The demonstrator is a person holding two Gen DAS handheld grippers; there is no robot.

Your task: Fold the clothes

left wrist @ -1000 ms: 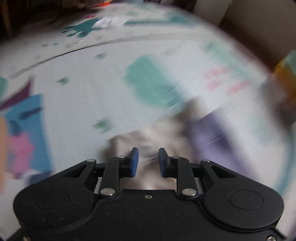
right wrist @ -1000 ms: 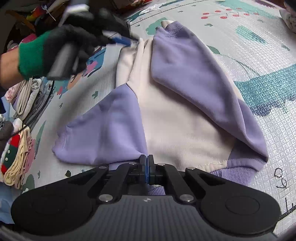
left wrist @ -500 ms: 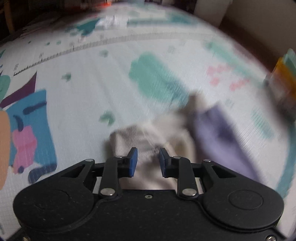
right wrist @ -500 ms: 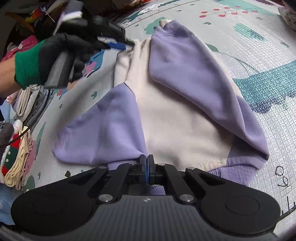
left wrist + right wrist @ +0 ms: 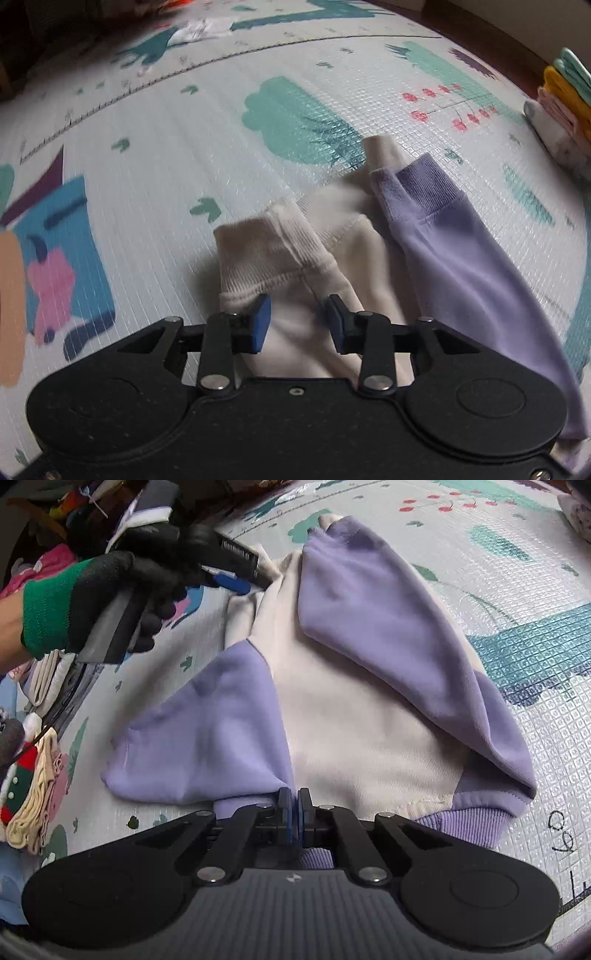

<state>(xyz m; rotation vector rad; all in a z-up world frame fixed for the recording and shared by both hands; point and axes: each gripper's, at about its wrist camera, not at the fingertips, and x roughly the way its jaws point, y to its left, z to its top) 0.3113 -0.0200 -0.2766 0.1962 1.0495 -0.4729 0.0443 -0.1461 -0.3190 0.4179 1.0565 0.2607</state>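
My left gripper [image 5: 298, 322] is opening, freeing the cream-and-lilac fleece sweatshirt's [image 5: 362, 716] cream hem [image 5: 266, 254]: that fold is placed. My right gripper [image 5: 294, 818] stays pinched on its lilac waistband [image 5: 476, 818].

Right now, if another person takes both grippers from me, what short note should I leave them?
Left gripper: jaws opening over the cream hem corner of the sweatshirt; pads no longer press the cloth.
Right gripper: shut on the purple neckband, nearest edge.
The sweatshirt lies on the play mat. One purple sleeve is folded across the cream body; the other sleeve sticks out to the side.
Left to do: fold in that sleeve, then fold the body. Folded stack waits at the mat's edge.
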